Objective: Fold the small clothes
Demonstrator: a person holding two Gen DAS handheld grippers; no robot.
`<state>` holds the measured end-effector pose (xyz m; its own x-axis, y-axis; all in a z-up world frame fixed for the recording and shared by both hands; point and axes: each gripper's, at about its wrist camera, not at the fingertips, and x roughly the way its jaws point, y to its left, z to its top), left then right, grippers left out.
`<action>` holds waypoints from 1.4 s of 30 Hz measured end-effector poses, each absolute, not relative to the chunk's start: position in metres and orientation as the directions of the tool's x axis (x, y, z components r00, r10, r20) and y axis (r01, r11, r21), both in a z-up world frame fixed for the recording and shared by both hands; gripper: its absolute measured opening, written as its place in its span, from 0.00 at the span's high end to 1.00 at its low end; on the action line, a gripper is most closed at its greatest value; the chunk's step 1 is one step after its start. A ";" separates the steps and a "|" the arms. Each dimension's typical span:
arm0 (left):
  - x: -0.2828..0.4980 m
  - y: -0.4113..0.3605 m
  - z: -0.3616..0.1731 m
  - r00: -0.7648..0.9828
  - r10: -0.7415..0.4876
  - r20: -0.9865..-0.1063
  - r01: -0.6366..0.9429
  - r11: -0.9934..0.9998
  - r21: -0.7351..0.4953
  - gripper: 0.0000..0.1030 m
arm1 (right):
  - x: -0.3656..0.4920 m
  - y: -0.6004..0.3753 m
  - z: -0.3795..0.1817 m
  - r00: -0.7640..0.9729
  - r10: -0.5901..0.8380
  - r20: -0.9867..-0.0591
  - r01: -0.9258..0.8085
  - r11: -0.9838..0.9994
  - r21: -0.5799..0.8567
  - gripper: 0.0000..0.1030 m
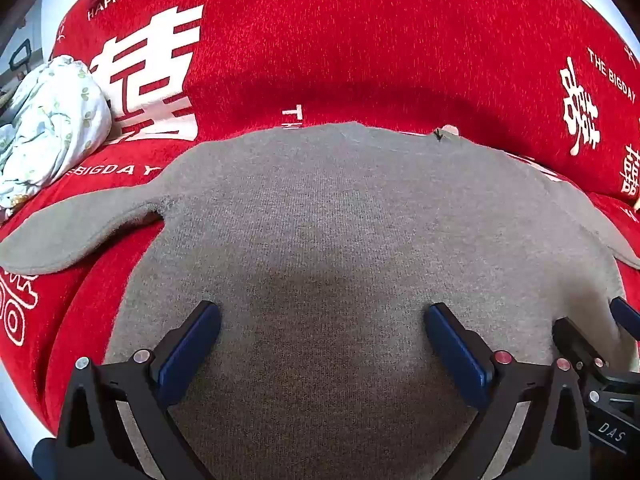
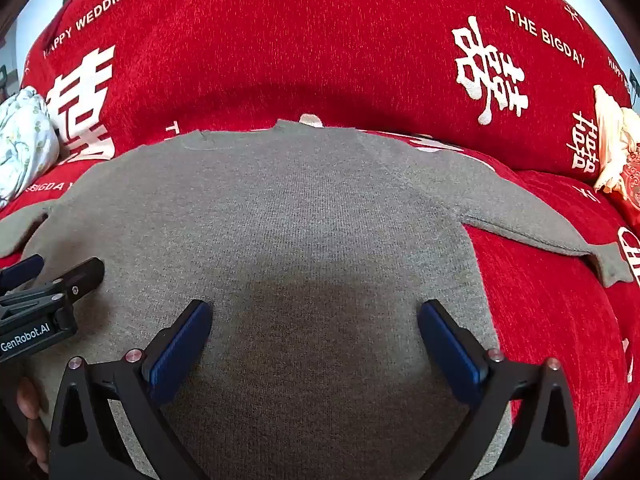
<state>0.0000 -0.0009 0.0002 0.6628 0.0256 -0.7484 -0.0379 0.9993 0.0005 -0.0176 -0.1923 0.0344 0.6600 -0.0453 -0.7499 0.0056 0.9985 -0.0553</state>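
Left wrist view: my left claw (image 1: 322,320) hangs over the lower body of the grey sweater (image 1: 320,220); blue pads (image 1: 192,344) spread fully apart, nothing between them but the knit below. I cannot tell whether the tips touch the fabric.
Right wrist view: my right claw (image 2: 314,318) sits over the same lower body, pads (image 2: 452,344) equally wide apart, gripping nothing.
Sweater position: laid flat, spread on the seat of the red sofa cover (image 1: 360,40) with white lettering.
Sweater orientation: neckline (image 2: 296,124) points away from me toward the backrest; the hem lies nearest me, under both claws. Long axis of the body runs from me to the backrest; sleeves extend sideways across it.
Left sleeve (image 1: 72,240): angled outward and toward me, lying flat on the seat.
Right sleeve (image 2: 560,236): angled outward, cuff at the far right end.
Seen only in left view: small dark tag mark (image 1: 439,134) at the neckline; complete left sleeve; my right claw at the lower right edge.
Seen only in right view: complete right sleeve; a cream and red item (image 2: 620,152) at the right edge of the seat; my left claw at the left edge.
Seen in both: crumpled pale printed cloth (image 1: 48,120) at the left end of the seat, apart from the sweater.
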 end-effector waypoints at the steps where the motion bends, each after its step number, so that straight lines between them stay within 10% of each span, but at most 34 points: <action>1: 0.000 -0.001 0.000 0.663 0.025 -0.748 -0.038 0.999 0.001 0.00 | -0.018 -0.192 0.034 0.660 -0.044 -0.750 0.006 0.999 -0.054 0.00; 42: 0.002 -0.001 0.002 0.623 0.050 -0.781 -0.061 0.998 0.016 0.00 | -0.009 -0.194 0.029 0.613 -0.049 -0.789 0.022 0.999 -0.045 0.00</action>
<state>0.0017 -0.0012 0.0025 0.6227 0.0505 -0.7808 -0.0608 0.9980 0.0160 -0.0093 -0.1938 0.0292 0.6129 -0.0490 -0.7887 0.0218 0.9987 -0.0451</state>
